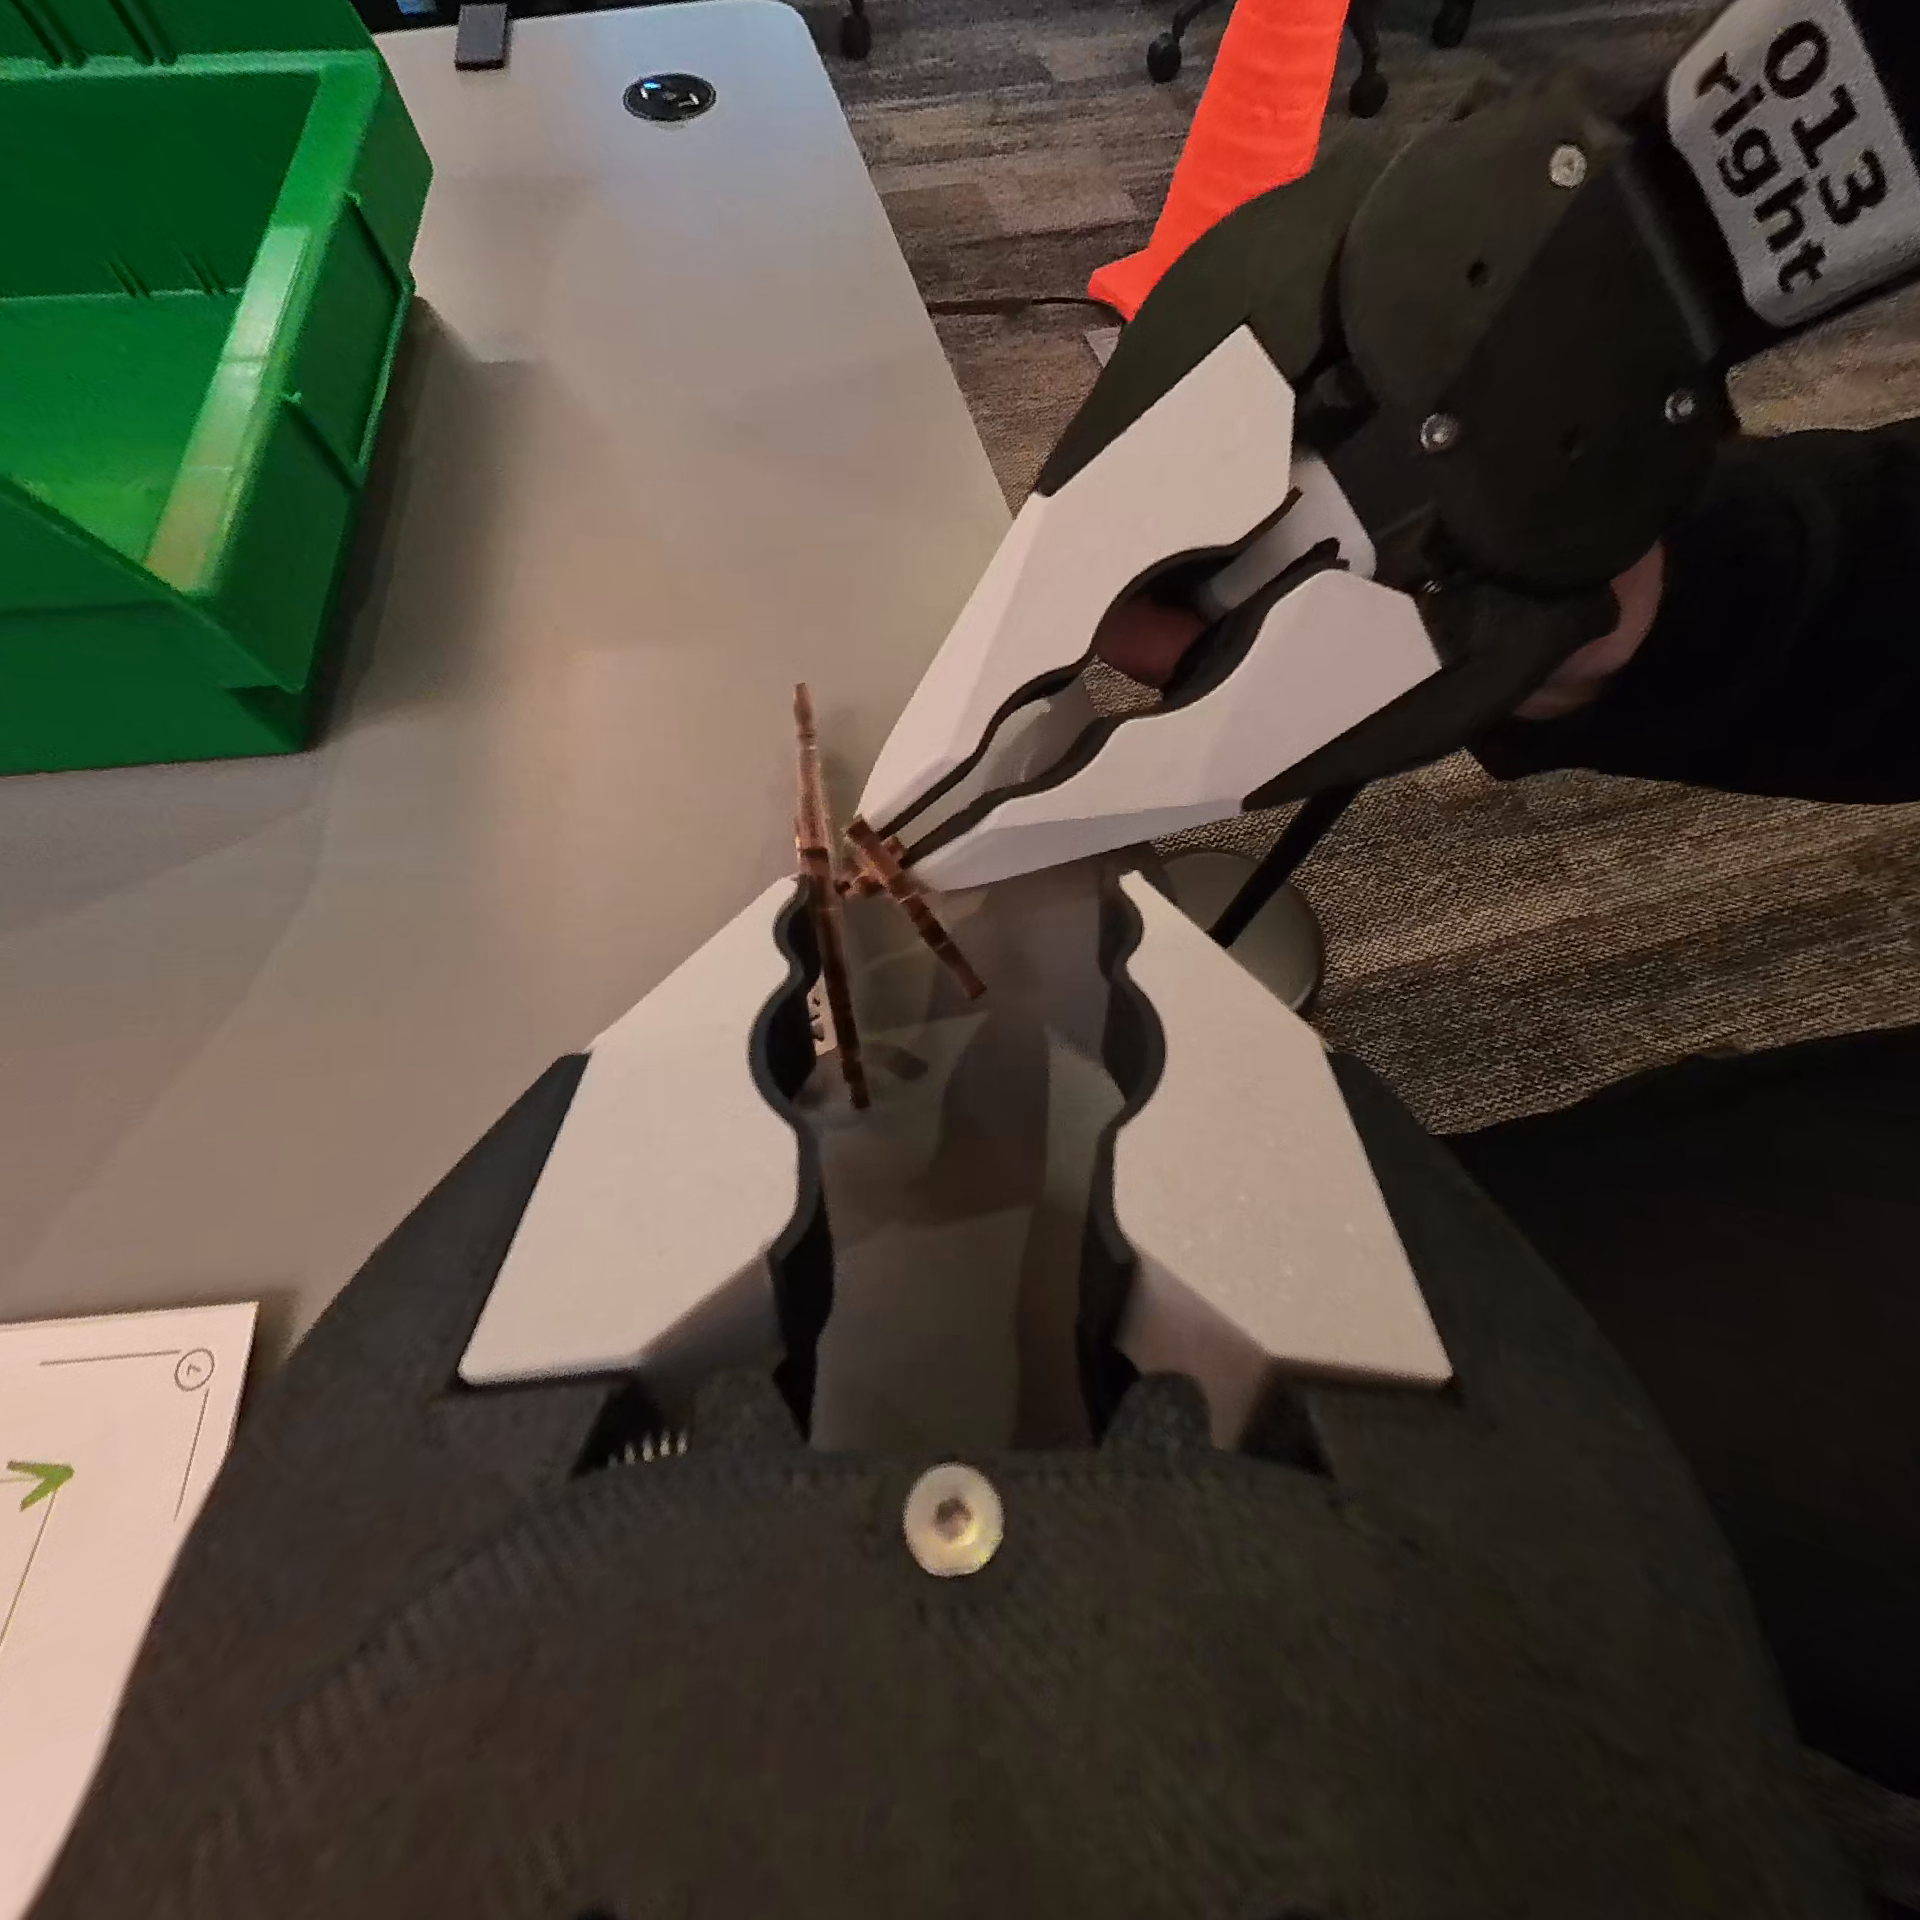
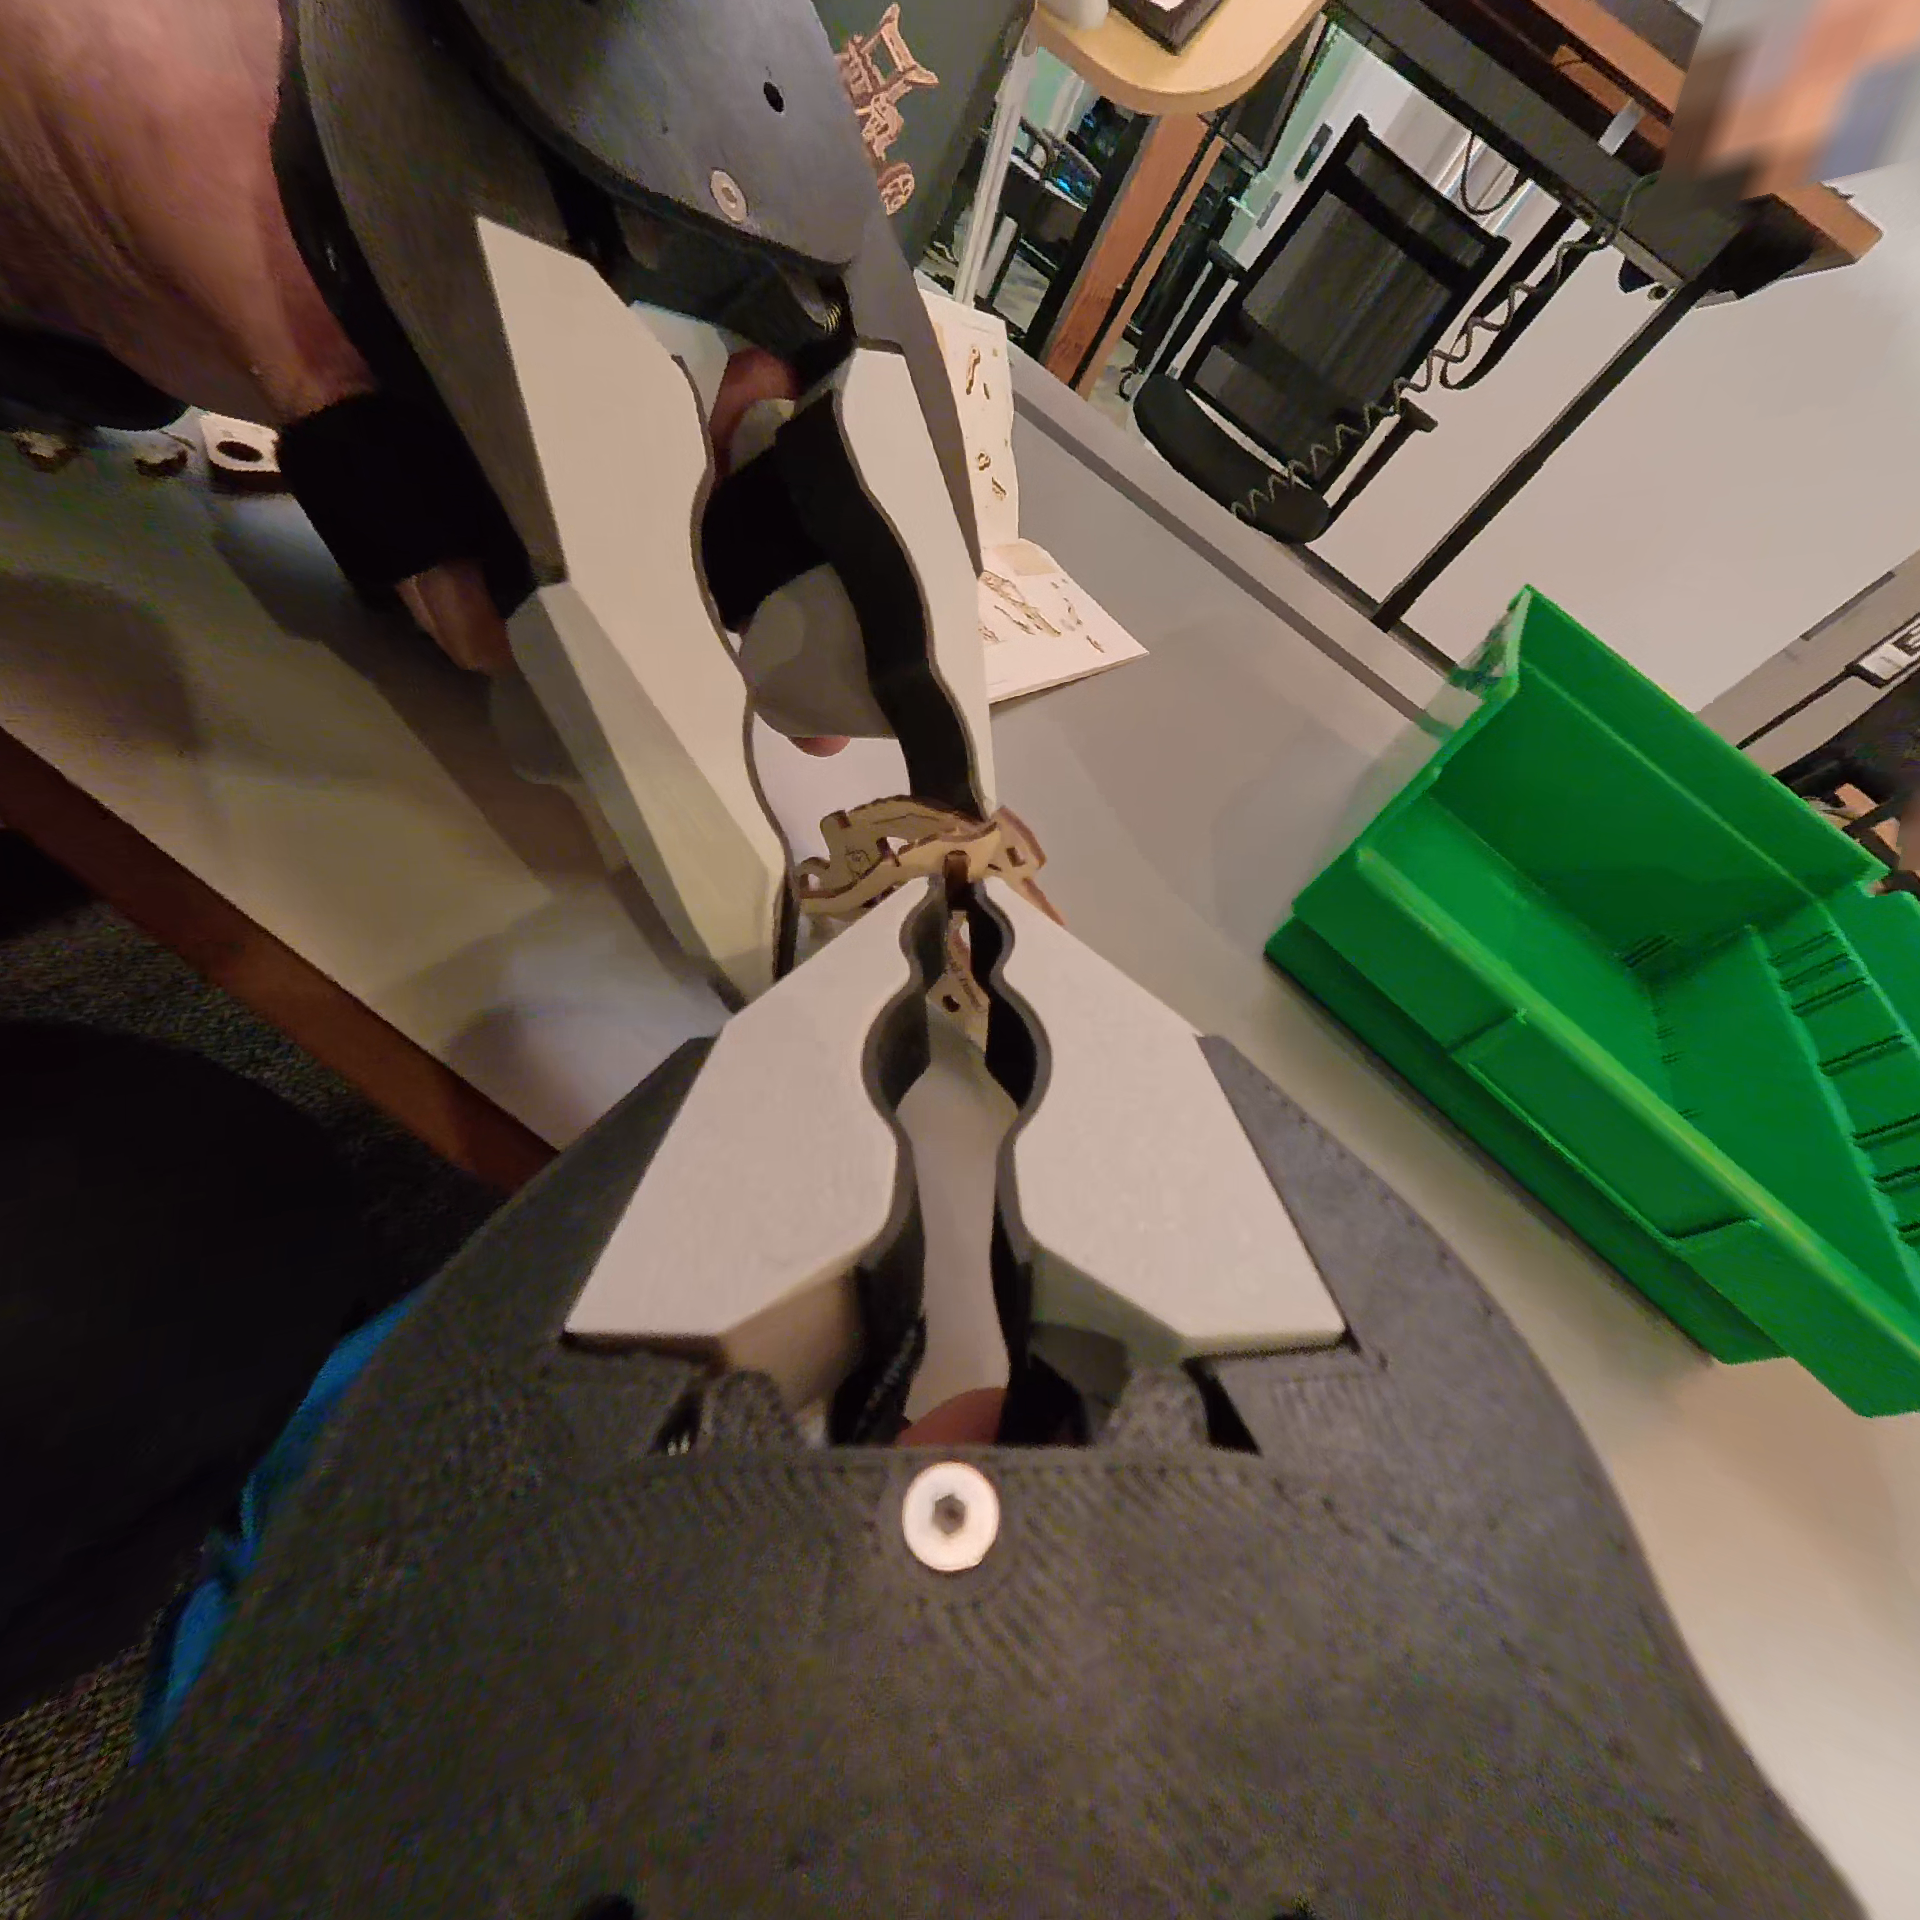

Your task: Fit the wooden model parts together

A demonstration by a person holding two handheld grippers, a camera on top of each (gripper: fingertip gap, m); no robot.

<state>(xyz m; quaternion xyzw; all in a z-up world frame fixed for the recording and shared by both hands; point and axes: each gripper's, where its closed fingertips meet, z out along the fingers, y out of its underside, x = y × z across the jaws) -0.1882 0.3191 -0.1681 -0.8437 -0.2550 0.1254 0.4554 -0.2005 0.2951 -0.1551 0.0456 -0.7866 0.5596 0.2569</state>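
Right gripper (image 2: 951, 914) jaws clamp small wooden piece (image 2: 961, 982); left gripper (image 1: 956, 894) jaws wide, larger wooden piece (image 1: 831, 977) unclamped. We judge it may drop onto counter (image 1: 644, 416).

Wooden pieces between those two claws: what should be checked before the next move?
1. Right gripper clamped on the small wooden piece: ok.
2. Left gripper gripping the big wooden piece: not ok, its fingers stand wide apart.
3. The two pieces touching where they join: ok.
4. Joint pushed fully home: cannot tell.
5. Green bin out of the way: ok, off to the side.
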